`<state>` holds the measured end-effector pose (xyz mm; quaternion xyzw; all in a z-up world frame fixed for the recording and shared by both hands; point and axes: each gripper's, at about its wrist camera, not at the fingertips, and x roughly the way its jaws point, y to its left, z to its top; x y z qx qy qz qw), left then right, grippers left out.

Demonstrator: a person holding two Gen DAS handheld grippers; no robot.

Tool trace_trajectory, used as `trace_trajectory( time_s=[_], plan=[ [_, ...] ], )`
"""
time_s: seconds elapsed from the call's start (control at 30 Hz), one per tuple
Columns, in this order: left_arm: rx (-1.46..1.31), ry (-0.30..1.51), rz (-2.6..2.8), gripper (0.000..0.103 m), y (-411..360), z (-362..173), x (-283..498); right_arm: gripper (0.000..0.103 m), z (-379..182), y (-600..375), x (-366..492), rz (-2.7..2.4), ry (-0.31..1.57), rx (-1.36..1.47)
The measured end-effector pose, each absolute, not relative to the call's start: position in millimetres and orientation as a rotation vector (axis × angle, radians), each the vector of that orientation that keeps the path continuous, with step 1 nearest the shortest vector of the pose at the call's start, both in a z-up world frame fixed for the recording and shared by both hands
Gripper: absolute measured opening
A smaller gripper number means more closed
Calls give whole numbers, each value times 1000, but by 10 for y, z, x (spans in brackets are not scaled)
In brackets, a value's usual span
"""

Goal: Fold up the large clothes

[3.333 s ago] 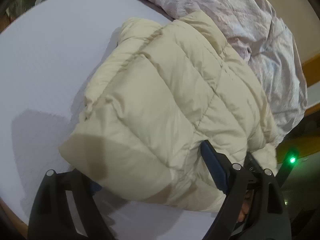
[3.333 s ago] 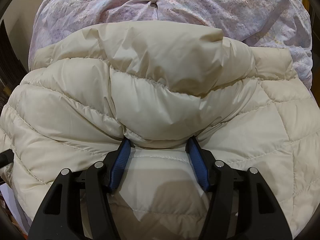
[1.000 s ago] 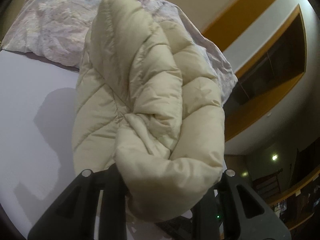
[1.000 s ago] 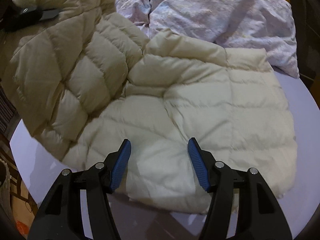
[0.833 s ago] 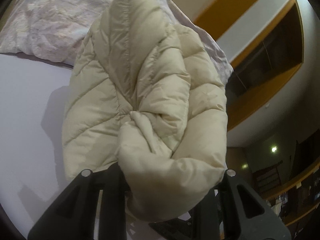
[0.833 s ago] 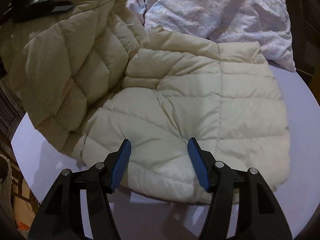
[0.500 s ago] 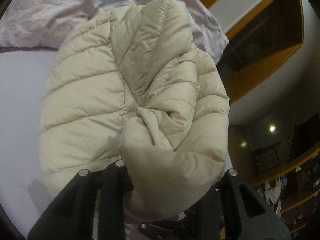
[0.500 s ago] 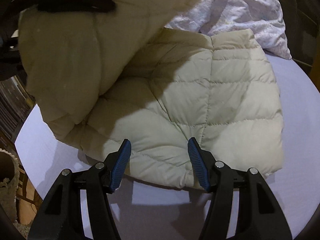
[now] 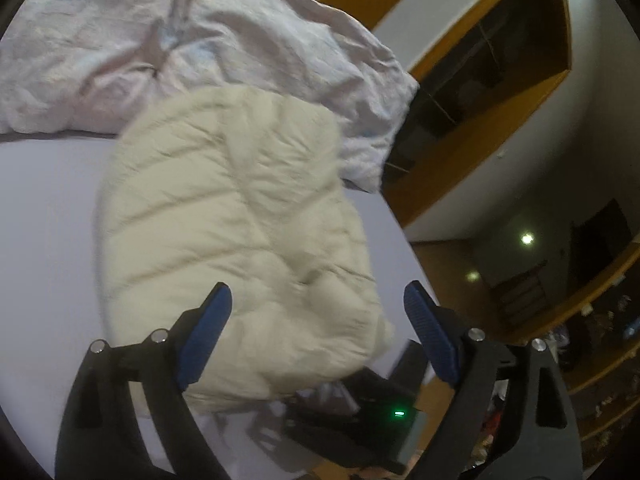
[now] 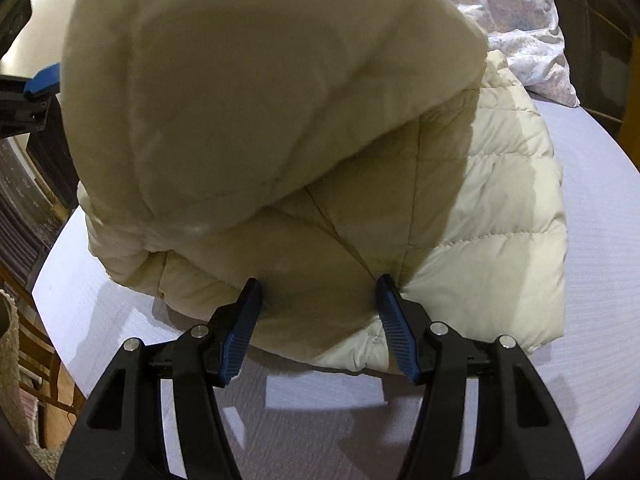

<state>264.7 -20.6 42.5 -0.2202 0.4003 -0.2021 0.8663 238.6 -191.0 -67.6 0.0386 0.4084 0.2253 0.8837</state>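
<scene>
A cream quilted puffer jacket (image 9: 240,232) lies on the pale lavender bed surface (image 9: 44,208). In the right wrist view one half of the jacket (image 10: 272,92) is falling over the flat half (image 10: 500,216). My left gripper (image 9: 316,328) is open and empty, just above the jacket's near edge. My right gripper (image 10: 318,320) is open and empty, its blue pads at the jacket's near hem. The left gripper's blue pad shows at the left edge of the right wrist view (image 10: 42,78); the right gripper's body shows low in the left wrist view (image 9: 360,412).
A crumpled pink-white duvet (image 9: 180,48) lies at the far side of the bed, behind the jacket, and also shows in the right wrist view (image 10: 520,32). A wooden-framed wall niche (image 9: 492,68) is to the right. The bed edge and wooden floor (image 10: 48,412) are at the lower left.
My left gripper has opened and let go of the jacket half it was carrying across. That half is dropping onto the flat half. The right gripper stayed open near the hem.
</scene>
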Motion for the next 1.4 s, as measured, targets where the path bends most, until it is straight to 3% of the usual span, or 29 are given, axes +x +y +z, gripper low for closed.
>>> trace_trajectory(
  time_s=[0.9,1.4],
  plan=[
    [-262,893,-81,88,250,-197,3079,61,-836,-1885,2292,475,840,85],
    [-312,981,-147,87,12,-590,3196,61,-925,-2019,2267,478,840,101]
  ],
)
